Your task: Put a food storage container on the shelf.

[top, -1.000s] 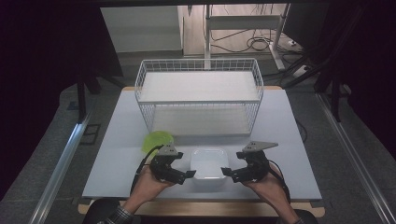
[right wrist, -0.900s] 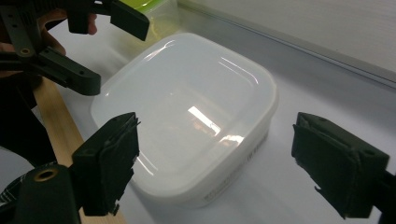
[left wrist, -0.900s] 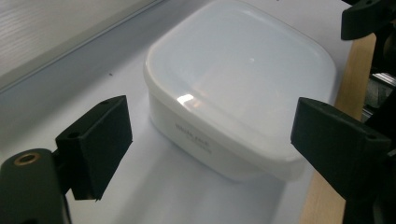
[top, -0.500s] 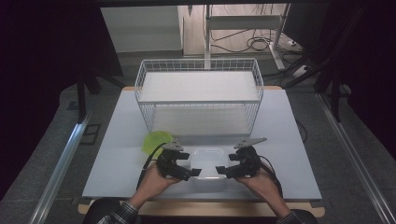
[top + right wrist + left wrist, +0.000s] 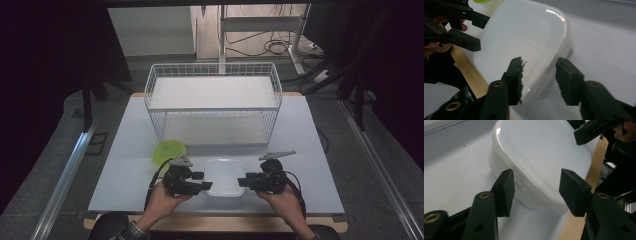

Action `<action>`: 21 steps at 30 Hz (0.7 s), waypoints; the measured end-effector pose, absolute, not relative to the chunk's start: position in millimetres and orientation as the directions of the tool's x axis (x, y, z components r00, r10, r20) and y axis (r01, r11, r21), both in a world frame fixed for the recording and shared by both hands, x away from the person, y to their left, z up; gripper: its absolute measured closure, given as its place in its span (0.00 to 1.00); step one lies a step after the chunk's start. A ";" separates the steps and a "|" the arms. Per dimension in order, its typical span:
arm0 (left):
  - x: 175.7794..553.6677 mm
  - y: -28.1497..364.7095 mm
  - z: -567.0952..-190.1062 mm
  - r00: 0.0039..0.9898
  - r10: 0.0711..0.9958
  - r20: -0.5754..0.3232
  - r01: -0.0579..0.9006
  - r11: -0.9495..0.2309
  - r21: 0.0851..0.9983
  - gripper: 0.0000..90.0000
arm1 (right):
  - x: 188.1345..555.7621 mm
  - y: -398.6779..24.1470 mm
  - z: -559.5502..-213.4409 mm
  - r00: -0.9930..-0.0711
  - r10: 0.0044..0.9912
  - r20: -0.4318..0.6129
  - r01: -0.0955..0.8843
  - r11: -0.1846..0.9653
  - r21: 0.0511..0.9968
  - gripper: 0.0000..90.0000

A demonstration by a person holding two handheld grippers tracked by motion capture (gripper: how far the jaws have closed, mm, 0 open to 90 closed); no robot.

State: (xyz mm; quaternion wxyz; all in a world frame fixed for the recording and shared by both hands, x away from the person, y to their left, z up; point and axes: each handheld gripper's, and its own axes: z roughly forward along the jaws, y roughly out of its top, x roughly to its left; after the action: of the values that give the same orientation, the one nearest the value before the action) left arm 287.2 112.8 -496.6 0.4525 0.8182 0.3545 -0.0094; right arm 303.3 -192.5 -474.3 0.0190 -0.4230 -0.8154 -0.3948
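Both grippers have been brought in against the white lidded container (image 5: 225, 176), one at each side, where a second ago they were held slightly clear of it. The jaws of the left gripper (image 5: 206, 186) have just been closing, and in the left gripper view its pads (image 5: 504, 190) are seen straddling the container's near rim, spread partly and not clearly pressing on it. The jaws of the right gripper (image 5: 243, 182) have likewise been closing; in the right gripper view one pad (image 5: 516, 75) lies over the lid and the other beside the wall, with a gap left on that side. A two-sided grasp is judged to be forming, not yet finished. The container rests on the table (image 5: 125, 165), close to its near edge, in front of the wire basket (image 5: 214, 105). Just left of the container and slightly behind it, a green bowl (image 5: 167, 151) lies untouched.
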 end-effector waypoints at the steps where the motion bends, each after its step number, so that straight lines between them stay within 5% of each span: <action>1: 287.3 113.8 -496.3 0.740 0.579 -0.341 0.592 -0.321 0.739 0.61 | 302.8 -193.6 -473.1 -0.639 0.677 0.365 0.705 0.324 0.631 0.70; 11: 289.8 123.0 -494.1 0.674 0.636 -0.376 0.621 -0.211 0.755 0.84 | 303.4 -195.7 -472.4 -0.615 0.690 0.382 0.694 0.244 0.677 0.87; 21: 289.7 126.2 -488.8 0.668 0.648 -0.366 0.606 -0.188 0.773 0.88 | 301.0 -190.9 -470.8 -0.640 0.700 0.317 0.633 0.246 0.734 0.87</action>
State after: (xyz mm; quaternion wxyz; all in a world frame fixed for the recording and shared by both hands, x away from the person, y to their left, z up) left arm 289.7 126.2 -488.8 0.4903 0.7705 0.4068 0.0216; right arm 301.0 -190.9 -470.8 -0.0380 -0.4226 -0.7884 -0.4454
